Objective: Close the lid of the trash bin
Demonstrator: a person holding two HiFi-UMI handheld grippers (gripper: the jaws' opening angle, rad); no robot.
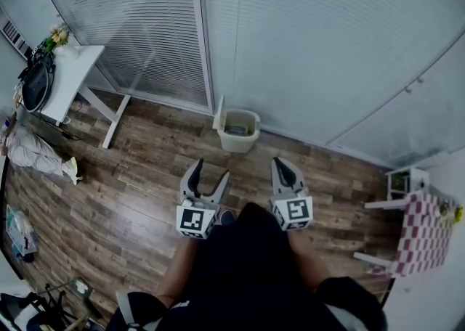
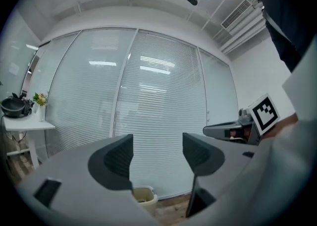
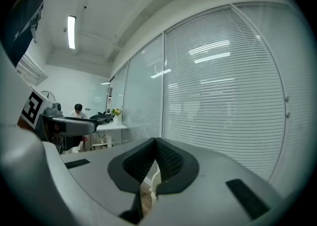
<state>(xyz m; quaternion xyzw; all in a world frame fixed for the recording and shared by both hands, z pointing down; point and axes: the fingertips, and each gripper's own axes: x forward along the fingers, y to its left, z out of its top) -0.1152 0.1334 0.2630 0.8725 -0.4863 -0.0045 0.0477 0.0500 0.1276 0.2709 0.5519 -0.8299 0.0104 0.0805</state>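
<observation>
A cream trash bin (image 1: 238, 131) stands on the wood floor against the blind-covered glass wall, its lid (image 1: 220, 112) upright at the left side. Both grippers are held side by side a short way in front of the bin, apart from it and pointing at it. My left gripper (image 1: 213, 169) is open with nothing between its fingers. In the left gripper view the bin (image 2: 143, 197) shows low down below the left gripper (image 2: 157, 155). My right gripper (image 1: 280, 164) is shut on nothing. In the right gripper view a sliver of the bin (image 3: 148, 190) shows below the right gripper (image 3: 155, 143).
A white table (image 1: 73, 68) with a black pan (image 1: 36, 83) and flowers stands at the far left, a pale bag (image 1: 29, 149) on the floor beside it. A small white shelf (image 1: 407, 181) and a checked tablecloth (image 1: 425, 231) are at the right. A person (image 3: 78, 111) sits far back.
</observation>
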